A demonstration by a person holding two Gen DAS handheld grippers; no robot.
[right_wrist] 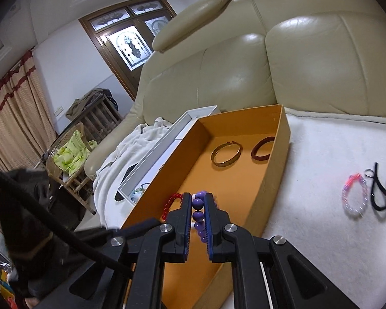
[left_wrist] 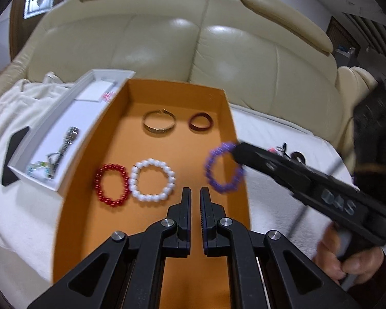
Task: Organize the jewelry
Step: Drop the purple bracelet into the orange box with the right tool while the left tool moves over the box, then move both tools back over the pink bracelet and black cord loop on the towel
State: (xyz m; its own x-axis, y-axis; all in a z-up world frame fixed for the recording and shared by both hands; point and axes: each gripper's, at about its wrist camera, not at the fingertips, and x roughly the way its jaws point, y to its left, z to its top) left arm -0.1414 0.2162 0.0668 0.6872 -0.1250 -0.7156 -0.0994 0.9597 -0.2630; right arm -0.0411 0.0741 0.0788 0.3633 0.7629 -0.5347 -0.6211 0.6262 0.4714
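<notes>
An orange box (left_wrist: pixel 226 118) (right_wrist: pixel 272 170) lies on a white blanket on the sofa. Inside it rest a red bead bracelet (left_wrist: pixel 112 185), a white pearl bracelet (left_wrist: pixel 153 179), a gold bangle (left_wrist: pixel 159 122) (right_wrist: pixel 226 154) and a dark red bangle (left_wrist: pixel 200 121) (right_wrist: pixel 262 148). My right gripper (right_wrist: pixel 198 198) (left_wrist: pixel 235 152) is shut on a purple bead bracelet (left_wrist: pixel 222 170) (right_wrist: pixel 198 215), which hangs over the box's right side. My left gripper (left_wrist: pixel 195 193) is shut and holds nothing, above the box's near end.
A white tray (left_wrist: pixel 51 139) (right_wrist: pixel 167 139) with a watch and small pieces sits left of the box, beside a dark phone (left_wrist: pixel 14 154). On the blanket at the right lie a pink and clear bracelet (right_wrist: pixel 353 197) and black hair ties (right_wrist: pixel 380 188). The cream sofa back (left_wrist: pixel 193 46) rises behind.
</notes>
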